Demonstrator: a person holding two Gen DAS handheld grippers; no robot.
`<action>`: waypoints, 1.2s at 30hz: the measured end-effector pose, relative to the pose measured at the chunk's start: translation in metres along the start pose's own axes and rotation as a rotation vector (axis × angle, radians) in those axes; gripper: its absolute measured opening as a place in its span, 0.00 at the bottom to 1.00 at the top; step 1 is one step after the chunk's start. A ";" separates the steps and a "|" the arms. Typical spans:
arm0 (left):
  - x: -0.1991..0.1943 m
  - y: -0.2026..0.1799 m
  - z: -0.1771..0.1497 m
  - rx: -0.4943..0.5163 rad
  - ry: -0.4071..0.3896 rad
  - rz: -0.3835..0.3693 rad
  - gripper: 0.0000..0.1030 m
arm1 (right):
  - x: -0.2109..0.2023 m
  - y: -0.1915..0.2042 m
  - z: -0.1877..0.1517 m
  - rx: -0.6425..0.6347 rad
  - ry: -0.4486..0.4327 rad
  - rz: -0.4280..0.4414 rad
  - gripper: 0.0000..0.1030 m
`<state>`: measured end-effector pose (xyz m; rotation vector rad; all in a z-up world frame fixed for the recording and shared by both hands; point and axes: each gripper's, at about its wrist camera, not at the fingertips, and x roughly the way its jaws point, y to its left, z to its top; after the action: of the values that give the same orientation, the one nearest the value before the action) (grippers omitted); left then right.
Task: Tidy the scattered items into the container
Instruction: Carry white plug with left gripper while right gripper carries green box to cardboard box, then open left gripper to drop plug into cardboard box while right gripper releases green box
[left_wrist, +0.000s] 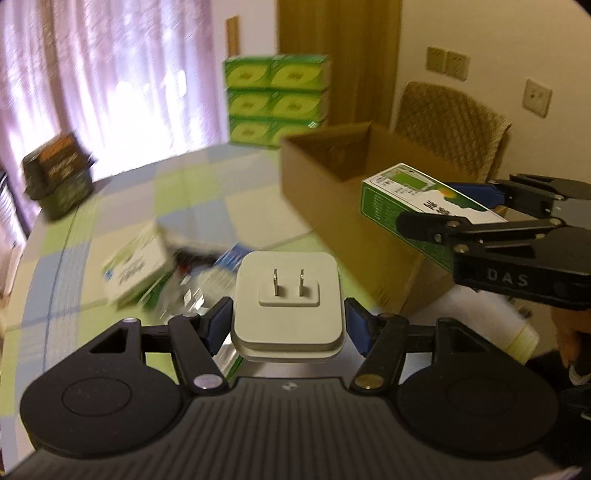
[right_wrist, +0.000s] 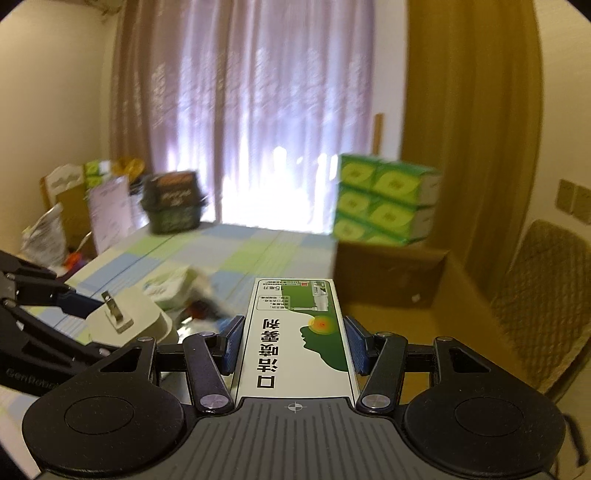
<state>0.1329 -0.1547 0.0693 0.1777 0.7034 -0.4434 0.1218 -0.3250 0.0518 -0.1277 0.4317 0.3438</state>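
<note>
My left gripper (left_wrist: 288, 317) is shut on a white plug adapter (left_wrist: 288, 306), its two prongs facing the camera, held above the table. My right gripper (right_wrist: 293, 341) is shut on a green-and-white medicine box (right_wrist: 295, 332), long side pointing forward. In the left wrist view that gripper (left_wrist: 476, 210) holds the box (left_wrist: 417, 206) at the near edge of the open cardboard box (left_wrist: 325, 184). The right wrist view shows the cardboard box (right_wrist: 391, 273) ahead and to the right, with the adapter (right_wrist: 125, 317) at left. Scattered items (left_wrist: 147, 269), including a white-green carton, lie blurred on the checked tablecloth.
A stack of green tissue packs (left_wrist: 277, 99) stands behind the cardboard box. A dark green basket (left_wrist: 59, 177) sits at the table's far left edge. A woven chair (left_wrist: 454, 125) stands at the right by the wall. Curtains hang behind; clutter (right_wrist: 74, 206) lies left of the table.
</note>
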 end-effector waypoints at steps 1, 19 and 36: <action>0.003 -0.006 0.008 0.006 -0.007 -0.009 0.58 | 0.000 -0.009 0.004 0.003 -0.006 -0.012 0.56; 0.108 -0.093 0.081 0.050 -0.007 -0.156 0.58 | 0.033 -0.137 -0.005 0.128 0.029 -0.135 0.56; 0.144 -0.104 0.079 0.055 0.026 -0.172 0.59 | 0.061 -0.157 -0.019 0.175 0.054 -0.117 0.56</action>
<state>0.2296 -0.3201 0.0328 0.1755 0.7353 -0.6261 0.2219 -0.4568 0.0163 0.0082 0.5039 0.1866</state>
